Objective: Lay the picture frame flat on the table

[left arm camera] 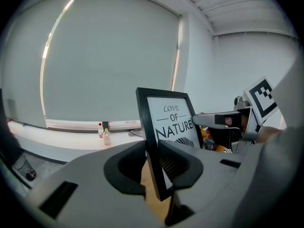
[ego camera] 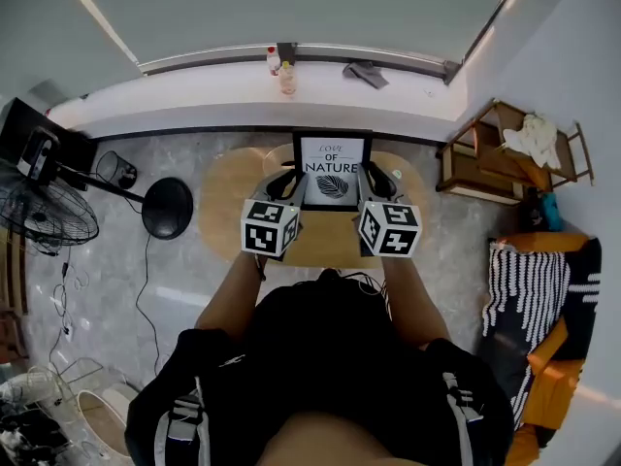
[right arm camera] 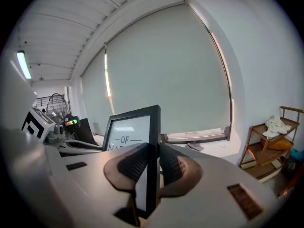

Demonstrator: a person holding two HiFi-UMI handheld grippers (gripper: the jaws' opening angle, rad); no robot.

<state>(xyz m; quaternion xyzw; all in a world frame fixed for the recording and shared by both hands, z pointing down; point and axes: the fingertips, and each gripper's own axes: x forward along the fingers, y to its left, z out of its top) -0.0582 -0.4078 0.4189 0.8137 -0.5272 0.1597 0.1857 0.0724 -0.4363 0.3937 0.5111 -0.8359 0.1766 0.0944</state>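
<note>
1. A black picture frame (ego camera: 333, 170) is standing upright near the middle of a round wooden table (ego camera: 225, 194), its printed front facing the person (a leaf print with lettering).
2. The left gripper (left arm camera: 154, 163) is pinching the frame's side bar at 9 o'clock, with its pads pressing on the front and back of the moulding.
3. The right gripper (right arm camera: 154, 167) is clamping the opposite bar at 3 o'clock in the same way.
4. The frame is looking stiff and fairly light. Its smooth moulding is probably slippery and its glazed front probably fragile.
5. The two side bars are seeming the best place to hold, keeping the pads off the glazing while the frame is tipping down.
6. Beyond the table, small bottles (ego camera: 286, 76) are sitting on a window sill at 12 o'clock.
7. A wooden shelf (ego camera: 485, 168) is standing at 3 o'clock and a floor fan (ego camera: 44, 212) at 9 o'clock.
</note>
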